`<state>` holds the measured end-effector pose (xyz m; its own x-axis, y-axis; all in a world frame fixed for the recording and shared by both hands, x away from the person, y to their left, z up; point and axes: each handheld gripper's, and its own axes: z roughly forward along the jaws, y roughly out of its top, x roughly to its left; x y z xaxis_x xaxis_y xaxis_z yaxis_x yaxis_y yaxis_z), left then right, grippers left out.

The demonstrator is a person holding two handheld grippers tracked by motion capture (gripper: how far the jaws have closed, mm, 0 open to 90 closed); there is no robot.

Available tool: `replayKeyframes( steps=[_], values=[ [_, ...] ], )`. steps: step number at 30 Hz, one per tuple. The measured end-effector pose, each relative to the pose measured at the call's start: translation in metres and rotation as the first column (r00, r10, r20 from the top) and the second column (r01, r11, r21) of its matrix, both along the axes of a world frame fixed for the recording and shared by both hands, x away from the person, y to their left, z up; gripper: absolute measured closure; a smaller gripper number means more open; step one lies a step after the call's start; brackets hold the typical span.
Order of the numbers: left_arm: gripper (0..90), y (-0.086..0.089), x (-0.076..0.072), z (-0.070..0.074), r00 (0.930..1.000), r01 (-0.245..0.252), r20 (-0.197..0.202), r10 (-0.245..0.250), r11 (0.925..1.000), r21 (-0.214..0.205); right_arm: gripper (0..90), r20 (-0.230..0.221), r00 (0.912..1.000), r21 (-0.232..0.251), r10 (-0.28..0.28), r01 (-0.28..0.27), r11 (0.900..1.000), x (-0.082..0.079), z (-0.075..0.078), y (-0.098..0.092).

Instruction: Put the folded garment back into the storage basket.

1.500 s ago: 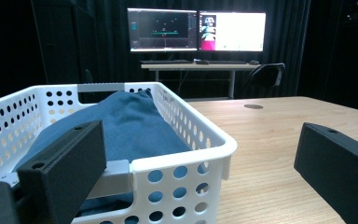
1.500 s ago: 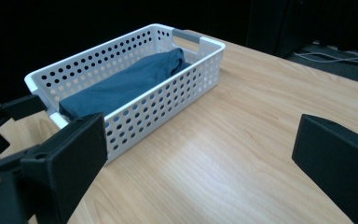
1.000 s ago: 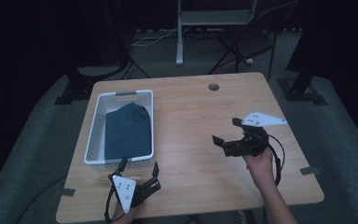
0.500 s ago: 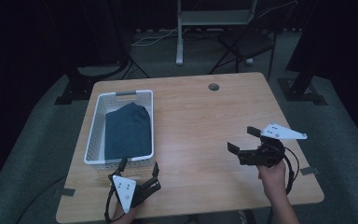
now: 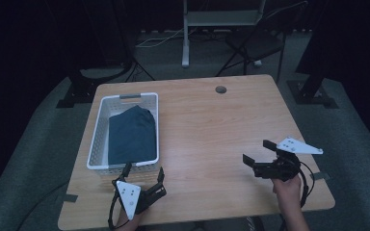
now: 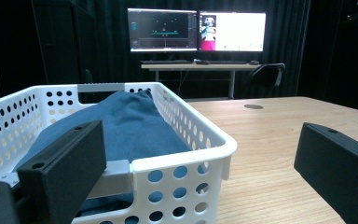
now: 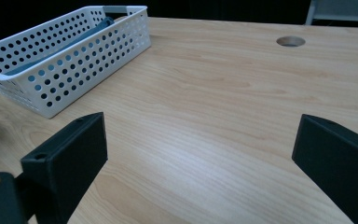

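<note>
My left gripper (image 5: 144, 175) sits wide open at the near end of the white basket (image 5: 98, 139), so I should lift over the rim and come down square on the folded blue cloth (image 5: 131, 134) before pinching. The cloth fills the basket on the table's left, its long axis running away from me. My right gripper (image 5: 260, 156) hangs wide open, well apart.

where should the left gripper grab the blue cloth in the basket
Probably the raised fold of the blue cloth, coming from above: the white basket walls it in on every side. The left gripper, jaws open, sits at the basket's near end.
</note>
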<state>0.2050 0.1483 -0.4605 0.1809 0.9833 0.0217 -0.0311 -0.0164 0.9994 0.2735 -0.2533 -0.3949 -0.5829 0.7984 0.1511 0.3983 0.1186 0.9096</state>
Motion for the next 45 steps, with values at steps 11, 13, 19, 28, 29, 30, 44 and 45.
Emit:
replayKeyframes(
  steps=[11,13,19,28,29,30,44,45],
  values=[
    [3.5,0.000,0.000,0.000,1.0000,0.000,0.001,0.000,1.0000,0.000,3.2,-0.024,0.9985,0.031,-0.048,0.049,0.9983,-0.007,-0.024,-0.014],
    [3.5,0.000,0.000,0.000,1.0000,0.000,0.001,0.000,1.0000,0.000,3.2,-0.027,0.9977,0.020,-0.062,0.063,0.9978,-0.008,-0.029,-0.015],
    [3.5,0.000,0.000,0.000,1.0000,-0.001,0.002,0.001,1.0000,-0.001,3.2,-0.038,0.9961,0.019,-0.079,0.080,0.9966,-0.011,-0.043,-0.019],
    [3.5,0.000,0.000,0.000,1.0000,0.000,0.002,0.000,1.0000,-0.001,3.1,0.007,0.9918,-0.019,-0.128,0.128,0.9916,-0.013,-0.055,-0.016],
    [3.5,0.000,0.000,0.000,1.0000,-0.001,0.003,0.001,1.0000,-0.001,3.2,0.012,0.9914,-0.025,-0.131,0.131,0.9911,-0.013,-0.055,-0.015],
    [3.5,0.000,0.000,0.000,1.0000,-0.001,0.003,0.001,1.0000,-0.001,3.1,0.013,0.9898,-0.035,-0.142,0.143,0.9892,-0.012,-0.056,-0.014],
    [3.5,0.000,-0.001,0.000,1.0000,-0.001,0.007,0.001,1.0000,-0.004,3.1,0.018,0.9762,-0.186,-0.216,0.216,0.9585,-0.007,-0.057,0.002],
    [3.5,0.000,-0.001,0.000,1.0000,-0.001,0.007,0.001,1.0000,-0.004,3.1,0.020,0.9751,-0.192,-0.221,0.221,0.9563,-0.007,-0.057,0.003]
  ],
)
